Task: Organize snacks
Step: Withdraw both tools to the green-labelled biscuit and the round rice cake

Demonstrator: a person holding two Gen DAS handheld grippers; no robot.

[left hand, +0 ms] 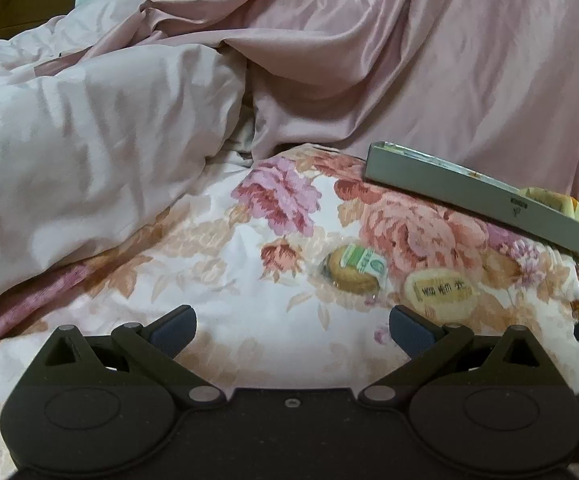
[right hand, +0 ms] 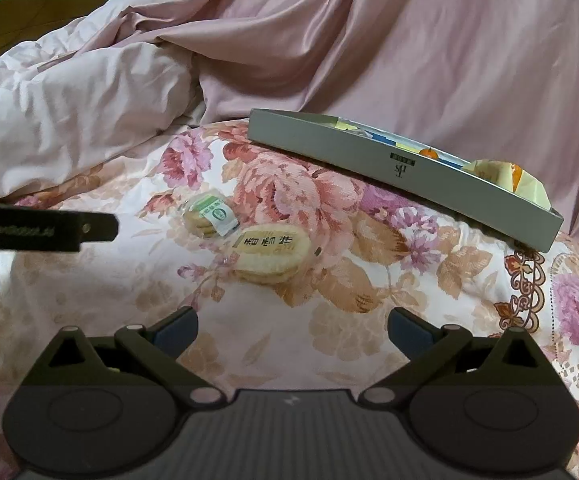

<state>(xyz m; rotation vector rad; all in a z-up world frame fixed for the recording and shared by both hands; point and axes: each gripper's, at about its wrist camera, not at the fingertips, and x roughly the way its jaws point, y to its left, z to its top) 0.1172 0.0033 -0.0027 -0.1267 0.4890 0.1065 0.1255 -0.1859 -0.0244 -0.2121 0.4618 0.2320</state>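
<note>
Floral bedding (right hand: 329, 320) lies under my view, with two wrapped snacks on it: a green-labelled packet (right hand: 208, 216) and a larger oval cracker pack (right hand: 271, 254), its long axis running left-right. Behind them, the grey box (right hand: 389, 168) hides most of its contents. My left gripper (left hand: 292, 326) and right gripper (right hand: 292, 326) are both spread wide, holding nothing.

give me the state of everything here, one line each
left hand-held gripper: open, empty
right hand-held gripper: open, empty
grey box: open-topped, snacks inside, resting on the floral bedspread
green-label cracker pack: sealed, loose on the bedspread
larger cracker pack: sealed, beside it, outside the box
</note>
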